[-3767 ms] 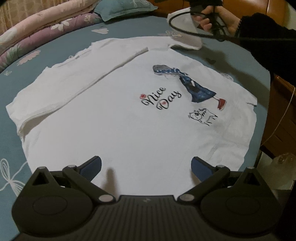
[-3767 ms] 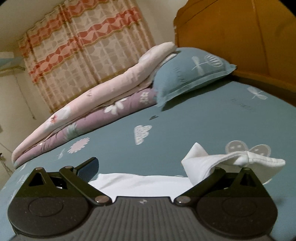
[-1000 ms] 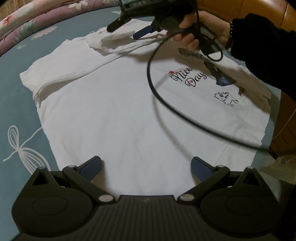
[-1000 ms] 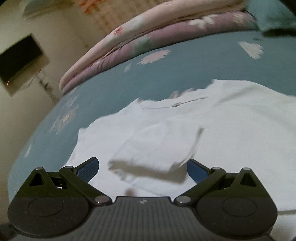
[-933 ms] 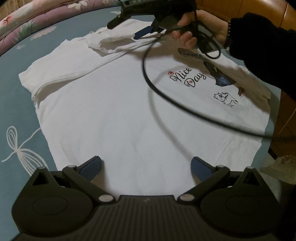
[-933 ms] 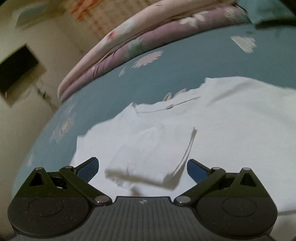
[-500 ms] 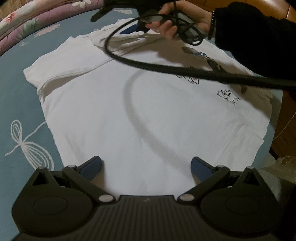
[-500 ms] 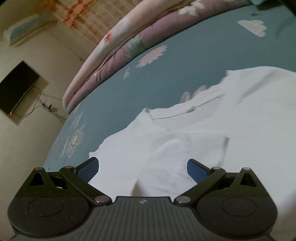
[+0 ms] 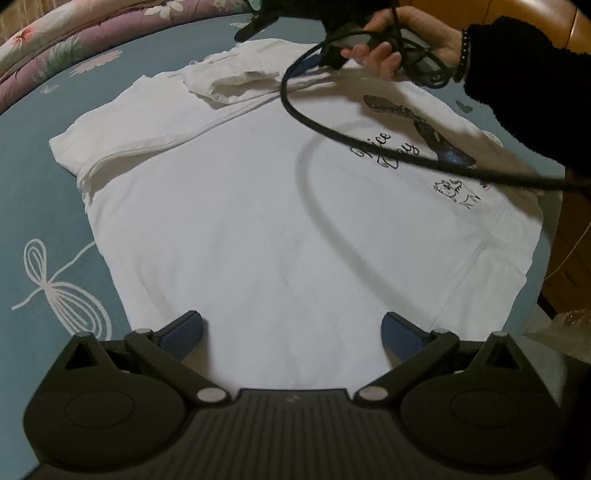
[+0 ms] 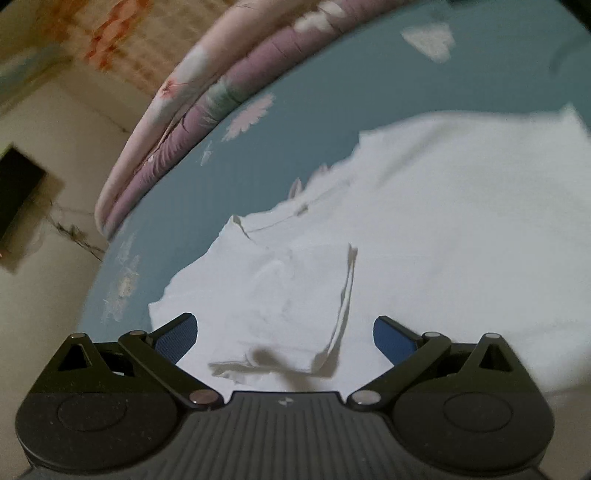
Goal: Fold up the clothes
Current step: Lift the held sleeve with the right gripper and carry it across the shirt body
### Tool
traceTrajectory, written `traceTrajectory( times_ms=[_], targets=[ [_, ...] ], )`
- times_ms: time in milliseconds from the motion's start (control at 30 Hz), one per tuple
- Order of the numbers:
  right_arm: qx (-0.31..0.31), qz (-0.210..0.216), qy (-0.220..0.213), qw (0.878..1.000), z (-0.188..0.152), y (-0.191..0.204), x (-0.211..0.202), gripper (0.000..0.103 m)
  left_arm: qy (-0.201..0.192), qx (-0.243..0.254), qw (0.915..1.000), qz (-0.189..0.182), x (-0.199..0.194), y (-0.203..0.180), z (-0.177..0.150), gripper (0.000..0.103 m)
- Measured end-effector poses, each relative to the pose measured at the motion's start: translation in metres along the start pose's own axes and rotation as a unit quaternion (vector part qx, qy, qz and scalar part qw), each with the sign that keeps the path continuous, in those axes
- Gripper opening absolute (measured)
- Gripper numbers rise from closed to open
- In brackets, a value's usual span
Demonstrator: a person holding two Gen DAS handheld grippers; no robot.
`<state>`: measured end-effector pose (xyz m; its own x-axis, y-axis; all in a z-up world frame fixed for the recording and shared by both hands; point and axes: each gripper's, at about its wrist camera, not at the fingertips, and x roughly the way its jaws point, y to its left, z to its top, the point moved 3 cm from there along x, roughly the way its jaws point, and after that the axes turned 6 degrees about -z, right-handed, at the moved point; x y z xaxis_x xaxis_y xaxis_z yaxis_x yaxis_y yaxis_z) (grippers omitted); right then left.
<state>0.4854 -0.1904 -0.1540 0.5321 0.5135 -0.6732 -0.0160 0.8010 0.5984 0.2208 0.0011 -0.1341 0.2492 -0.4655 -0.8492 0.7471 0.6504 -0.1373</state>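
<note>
A white T-shirt [image 9: 258, 206] with a "Nice Day" print lies flat on the blue bed sheet [image 9: 40, 206]. Its left side is folded inward, and a sleeve [image 9: 236, 83] lies folded over the top. My left gripper [image 9: 291, 326] is open and empty above the shirt's bottom hem. My right gripper [image 10: 284, 334] is open and empty, hovering just above the folded sleeve [image 10: 291, 295]. In the left wrist view the right gripper [image 9: 295, 44] shows at the top, held by a hand, its black cable [image 9: 369, 140] looping over the shirt.
Rolled pink and purple quilts [image 10: 207, 96] lie along the far side of the bed. The wooden headboard [image 9: 498, 11] stands at top right. The bed's edge [image 9: 532, 295] drops off at the right, with a wooden cabinet beyond.
The right gripper carried the sleeve across and let it go on the shirt's top; it now hovers open just behind it. The left gripper has drifted slightly and stays open.
</note>
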Motion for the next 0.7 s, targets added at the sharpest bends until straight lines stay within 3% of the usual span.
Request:
traceTrajectory(
  times_ms=[167,500,700],
  targets=[
    [0.025,0.044,0.026,0.998,0.001,0.016,0.022,0.103,0.001,-0.002,1.0,0.001,0.0,-0.001,-0.001,0.102],
    [-0.057,0.138,0.066,0.987,-0.013,0.11,0.054,0.103,0.001,-0.012,0.9999,0.004,-0.003,-0.002,-0.003,0.102],
    [-0.106,0.123,0.05,0.986,-0.015,0.113,0.036,0.103,-0.004,-0.017,0.9999,0.002,-0.006,-0.001,-0.006,0.102]
  ],
)
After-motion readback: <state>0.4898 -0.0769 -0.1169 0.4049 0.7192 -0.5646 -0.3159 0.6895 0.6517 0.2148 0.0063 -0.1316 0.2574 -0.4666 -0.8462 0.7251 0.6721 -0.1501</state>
